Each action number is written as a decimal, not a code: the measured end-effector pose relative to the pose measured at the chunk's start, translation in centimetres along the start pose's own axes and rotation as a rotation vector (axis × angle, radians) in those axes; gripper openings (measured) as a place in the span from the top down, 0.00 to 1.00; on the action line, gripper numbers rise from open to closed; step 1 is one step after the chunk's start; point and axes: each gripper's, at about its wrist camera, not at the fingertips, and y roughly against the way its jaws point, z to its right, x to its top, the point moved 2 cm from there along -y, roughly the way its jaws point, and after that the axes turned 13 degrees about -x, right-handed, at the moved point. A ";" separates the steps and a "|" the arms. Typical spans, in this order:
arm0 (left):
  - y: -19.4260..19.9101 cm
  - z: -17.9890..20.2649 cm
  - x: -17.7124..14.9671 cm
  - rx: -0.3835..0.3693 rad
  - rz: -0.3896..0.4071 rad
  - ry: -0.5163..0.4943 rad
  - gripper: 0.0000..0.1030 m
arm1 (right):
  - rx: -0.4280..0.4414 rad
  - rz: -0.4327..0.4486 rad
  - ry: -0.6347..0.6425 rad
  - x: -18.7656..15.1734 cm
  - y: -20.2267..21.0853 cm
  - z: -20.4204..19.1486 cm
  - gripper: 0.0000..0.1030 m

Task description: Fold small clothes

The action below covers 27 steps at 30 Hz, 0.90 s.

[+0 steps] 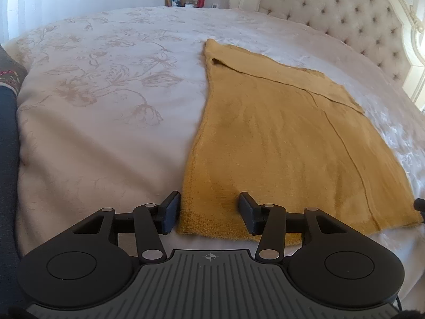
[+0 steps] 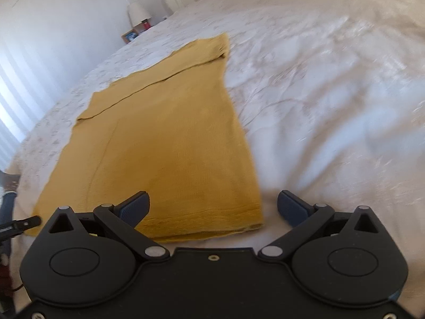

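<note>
No readable text, label, brand or number for you here, only a small crosshair sign (image 1: 211, 257) on the left gripper's ribbed grey body.

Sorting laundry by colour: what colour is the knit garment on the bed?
Mustard yellow garment, plain, no pattern; clearest in the left wrist view.

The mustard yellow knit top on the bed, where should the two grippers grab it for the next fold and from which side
Probably the two near corners of the mustard yellow knit top, coming from its near hem. It lies flat on the bedspread, sides already folded in, and that hem is the closest free edge. The left gripper straddles one corner and the right gripper the other; neither pinches cloth yet.
</note>
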 end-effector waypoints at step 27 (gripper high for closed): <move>2.4 -0.4 1.7 -0.122 0.107 0.052 0.94 | 0.217 0.070 -0.231 1.2 1.8 2.5 0.84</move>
